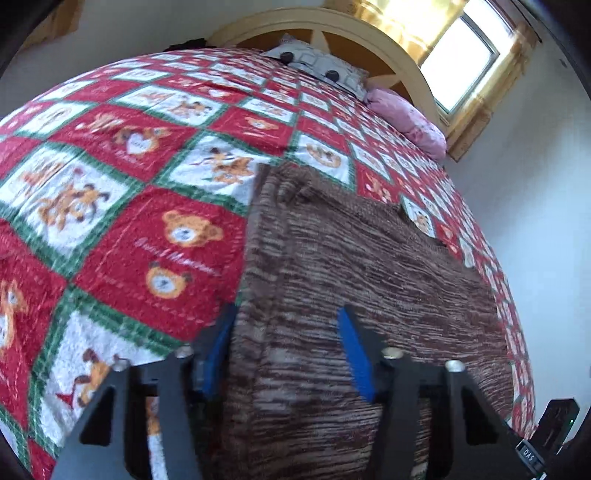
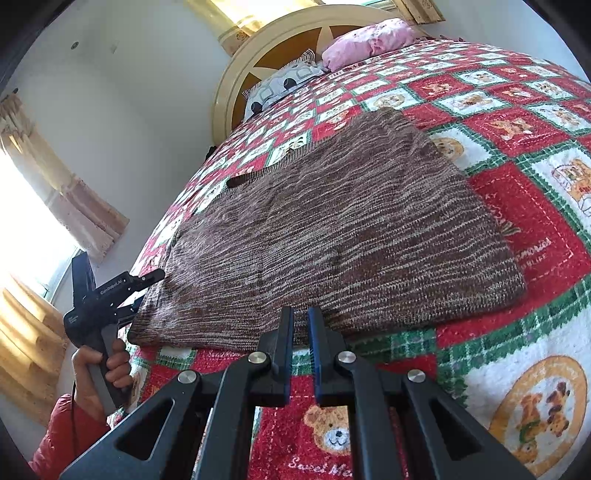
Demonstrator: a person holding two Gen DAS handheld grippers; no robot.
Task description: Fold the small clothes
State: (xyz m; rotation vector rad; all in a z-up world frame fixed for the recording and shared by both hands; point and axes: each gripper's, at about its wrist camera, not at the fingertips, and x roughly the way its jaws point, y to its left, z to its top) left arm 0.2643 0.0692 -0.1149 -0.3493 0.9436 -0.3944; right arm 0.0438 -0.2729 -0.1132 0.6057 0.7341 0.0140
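Note:
A brown striped knit sweater lies flat on the teddy-bear quilt. My left gripper straddles the sweater's left edge, its blue pads apart with knit fabric between them and no visible pinch. In the right wrist view this left gripper sits at the sweater's near left corner, held by a hand. My right gripper has its fingers nearly together at the sweater's near hem, pinching the edge.
A patterned pillow and a pink pillow lie by the cream headboard. Windows with curtains flank the bed. A red sleeve shows at the lower left.

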